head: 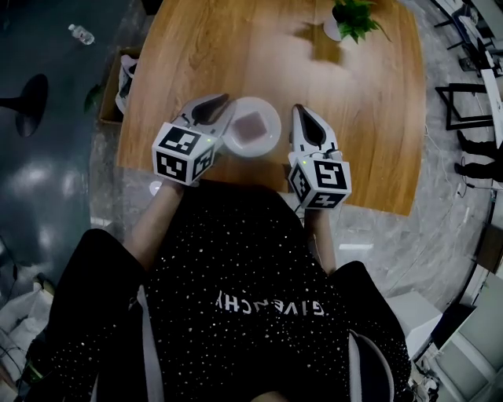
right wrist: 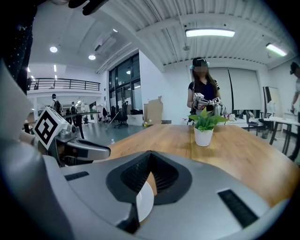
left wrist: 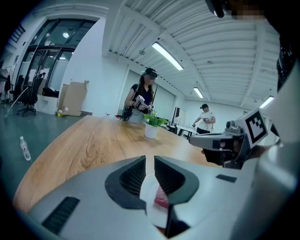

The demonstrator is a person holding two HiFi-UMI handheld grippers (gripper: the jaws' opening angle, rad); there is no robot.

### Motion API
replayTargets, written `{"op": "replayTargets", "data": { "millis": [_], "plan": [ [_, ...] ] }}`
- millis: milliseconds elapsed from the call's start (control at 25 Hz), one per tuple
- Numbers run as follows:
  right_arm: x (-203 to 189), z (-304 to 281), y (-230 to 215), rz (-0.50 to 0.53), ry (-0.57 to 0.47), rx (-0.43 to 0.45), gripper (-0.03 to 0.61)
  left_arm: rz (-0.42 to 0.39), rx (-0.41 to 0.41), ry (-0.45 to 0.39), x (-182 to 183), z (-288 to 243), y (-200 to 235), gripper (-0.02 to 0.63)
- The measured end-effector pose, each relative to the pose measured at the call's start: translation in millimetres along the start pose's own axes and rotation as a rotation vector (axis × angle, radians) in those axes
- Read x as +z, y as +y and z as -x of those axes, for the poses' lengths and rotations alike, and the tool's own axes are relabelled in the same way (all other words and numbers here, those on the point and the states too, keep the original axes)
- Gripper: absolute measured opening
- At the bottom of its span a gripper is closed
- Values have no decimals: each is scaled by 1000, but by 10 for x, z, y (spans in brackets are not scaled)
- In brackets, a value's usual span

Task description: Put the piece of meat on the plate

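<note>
at the table (head: 236, 47)'s near edge, midway: piece of meat (head: 253, 124) lies flat on white plate (head: 271, 143). pinkish-red near-square slab, no clear long axis, sides roughly parallel to that edge. my left gripper (head: 224, 106) jaws a slit apart, empty; right gripper (head: 299, 108) closed, empty.

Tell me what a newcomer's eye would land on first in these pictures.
The white plate by the near edge of the wooden table, with the piece of meat lying on it, draws the eye first. The left gripper and right gripper, each with a checkered marker cube, flank it. A potted plant stands at the far end.
</note>
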State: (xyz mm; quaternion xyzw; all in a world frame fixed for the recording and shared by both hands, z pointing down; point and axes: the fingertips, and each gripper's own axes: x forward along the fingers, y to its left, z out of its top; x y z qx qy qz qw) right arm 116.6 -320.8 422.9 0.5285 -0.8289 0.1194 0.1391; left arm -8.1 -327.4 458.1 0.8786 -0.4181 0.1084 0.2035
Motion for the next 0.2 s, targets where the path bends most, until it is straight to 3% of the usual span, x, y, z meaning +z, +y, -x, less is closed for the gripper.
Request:
{"op": "replayTargets", "data": {
  "millis": [200],
  "plan": [
    [-26, -17, -58, 18, 8, -9, 9, 15, 5, 11, -51, 5, 82, 66]
  ]
}}
